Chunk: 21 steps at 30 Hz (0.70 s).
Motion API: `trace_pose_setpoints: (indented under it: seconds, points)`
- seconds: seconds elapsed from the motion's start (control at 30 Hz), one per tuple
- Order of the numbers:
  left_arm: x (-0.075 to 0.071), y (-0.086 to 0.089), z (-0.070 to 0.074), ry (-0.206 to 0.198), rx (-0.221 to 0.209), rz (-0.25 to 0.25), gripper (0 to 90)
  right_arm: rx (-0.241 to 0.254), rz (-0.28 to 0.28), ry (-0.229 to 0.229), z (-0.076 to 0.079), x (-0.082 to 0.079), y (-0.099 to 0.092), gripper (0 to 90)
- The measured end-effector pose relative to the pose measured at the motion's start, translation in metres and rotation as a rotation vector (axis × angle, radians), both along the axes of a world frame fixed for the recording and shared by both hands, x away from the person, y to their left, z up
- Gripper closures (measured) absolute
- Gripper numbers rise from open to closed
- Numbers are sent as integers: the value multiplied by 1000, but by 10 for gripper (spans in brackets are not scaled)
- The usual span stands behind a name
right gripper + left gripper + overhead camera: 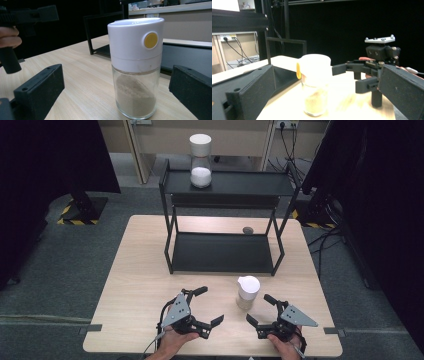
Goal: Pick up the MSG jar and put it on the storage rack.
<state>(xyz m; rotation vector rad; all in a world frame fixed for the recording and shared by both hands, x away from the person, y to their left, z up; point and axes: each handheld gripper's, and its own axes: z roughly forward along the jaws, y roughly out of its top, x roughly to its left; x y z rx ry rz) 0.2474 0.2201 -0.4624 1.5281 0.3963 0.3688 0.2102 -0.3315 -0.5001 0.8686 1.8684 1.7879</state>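
While the shaker jar (248, 291) stands ungrasped on the table (135, 270), left gripper (210, 306) and right gripper (258, 309) flank it, jaws spread; grasping and any placement on the rack (220, 252) remain.

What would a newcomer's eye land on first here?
Probably the white-capped glass jar of pale powder with a yellow button, upright on the table's near side between the open left gripper and open right gripper. Next, the black two-tier shelf behind it, with a similar white jar on top.
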Motion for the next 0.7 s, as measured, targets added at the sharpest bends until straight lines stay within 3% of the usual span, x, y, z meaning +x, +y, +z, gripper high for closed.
trace_pose_setpoints:
  seconds: [0.13, 0.23, 0.47, 0.6, 0.7]
  points:
    - [-2, 2, -10, 8, 9, -2, 7, 0, 1, -1, 0, 0, 0, 4]
    - [-4, 2, -12, -10, 27, 2, 7, -2, 2, -4, 0, 0, 0, 4]
    - [-4, 0, -18, 2, 45, -4, 7, -5, 2, -7, 1, -1, 0, 4]
    - [-7, -2, -20, -17, 71, -4, 7, -8, 4, -5, 1, 0, 0, 4]
    - [-6, -4, -22, 1, 76, -17, 7, -7, 3, -7, 0, 0, 0, 4]
